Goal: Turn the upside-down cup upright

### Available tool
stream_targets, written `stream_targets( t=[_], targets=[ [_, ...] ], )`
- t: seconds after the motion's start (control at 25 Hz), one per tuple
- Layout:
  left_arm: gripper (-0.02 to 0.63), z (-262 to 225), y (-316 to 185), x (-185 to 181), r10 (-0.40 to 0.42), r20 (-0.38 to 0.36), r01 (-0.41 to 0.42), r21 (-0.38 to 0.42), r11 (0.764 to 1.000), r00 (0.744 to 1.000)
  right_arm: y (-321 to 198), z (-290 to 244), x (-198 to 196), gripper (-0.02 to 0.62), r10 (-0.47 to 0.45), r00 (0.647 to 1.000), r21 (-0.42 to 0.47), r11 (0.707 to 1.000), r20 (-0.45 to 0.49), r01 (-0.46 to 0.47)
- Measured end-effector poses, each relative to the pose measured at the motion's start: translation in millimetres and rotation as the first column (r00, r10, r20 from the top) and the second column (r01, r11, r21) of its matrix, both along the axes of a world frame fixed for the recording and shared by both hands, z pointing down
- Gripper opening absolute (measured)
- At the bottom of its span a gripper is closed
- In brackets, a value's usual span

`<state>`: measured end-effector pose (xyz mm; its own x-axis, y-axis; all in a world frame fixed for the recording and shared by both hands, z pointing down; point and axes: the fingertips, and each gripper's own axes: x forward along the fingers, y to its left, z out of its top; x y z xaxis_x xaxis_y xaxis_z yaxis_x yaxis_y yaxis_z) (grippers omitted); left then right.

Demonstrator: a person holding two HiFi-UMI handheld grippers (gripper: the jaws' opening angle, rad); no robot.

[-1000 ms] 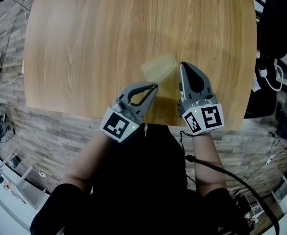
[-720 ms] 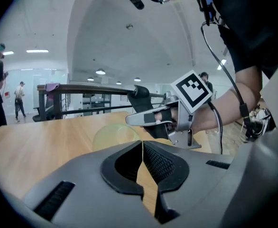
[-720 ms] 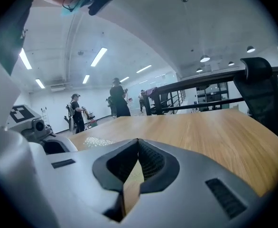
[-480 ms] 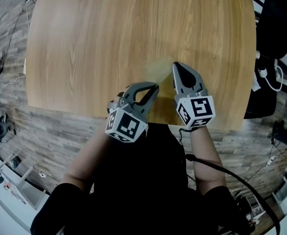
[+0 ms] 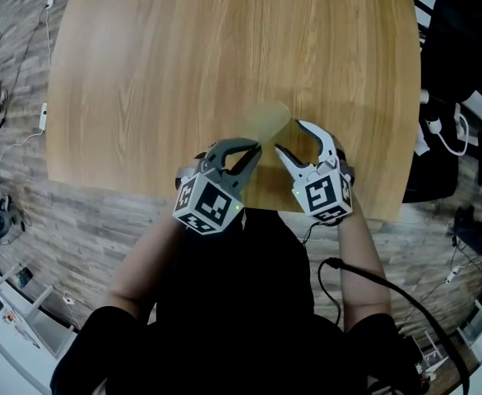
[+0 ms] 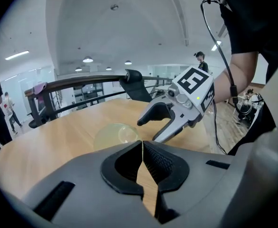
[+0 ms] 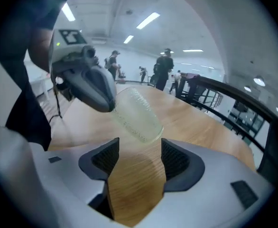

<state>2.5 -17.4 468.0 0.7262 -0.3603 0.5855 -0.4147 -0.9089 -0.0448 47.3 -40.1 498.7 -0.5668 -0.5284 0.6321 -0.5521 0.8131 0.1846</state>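
Note:
A translucent yellowish cup lies tilted over on the wooden table, between the two grippers. In the right gripper view the cup has its wide rim toward me and its narrow base toward the left gripper. My left gripper is shut, and its tip rests beside the cup; from its own view the cup shows just past the shut jaws. My right gripper has just been opening its jaws. It stands open, with the cup's rim just ahead of the pads and nothing pressed between them.
Both grippers work close to the table's near edge. A black chair and cables lie off the right side. Several people stand far back behind a dark railing.
The right gripper's jaws went from shut to open and the gripper rolled and sank. The cup settled lower, slightly nearer the table's edge. The left gripper rolled a little and stayed shut.

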Motion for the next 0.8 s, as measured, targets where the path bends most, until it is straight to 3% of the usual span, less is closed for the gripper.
stream_targets(
  t=[0.2,0.44,0.8],
  targets=[
    [0.015,-2.0,7.6,4.0,0.065,0.033,-0.065,0.003,0.998,0.997,-3.9,-3.7,-7.3,0.250,-0.122,0.981,0.080,0.988,-0.154,0.135],
    [0.015,-1.6,17.8,6.5,0.113,0.031,-0.112,-0.016,0.994,0.993,-3.0,-0.5,-32.1,0.279,-0.243,0.948,0.066,0.963,-0.204,0.261],
    [0.015,-6.7,27.5,4.0,0.183,-0.040,-0.186,-0.074,0.980,0.982,1.7,15.2,-53.9,0.311,-0.365,0.875,0.088,0.908,-0.318,0.410]
  ],
)
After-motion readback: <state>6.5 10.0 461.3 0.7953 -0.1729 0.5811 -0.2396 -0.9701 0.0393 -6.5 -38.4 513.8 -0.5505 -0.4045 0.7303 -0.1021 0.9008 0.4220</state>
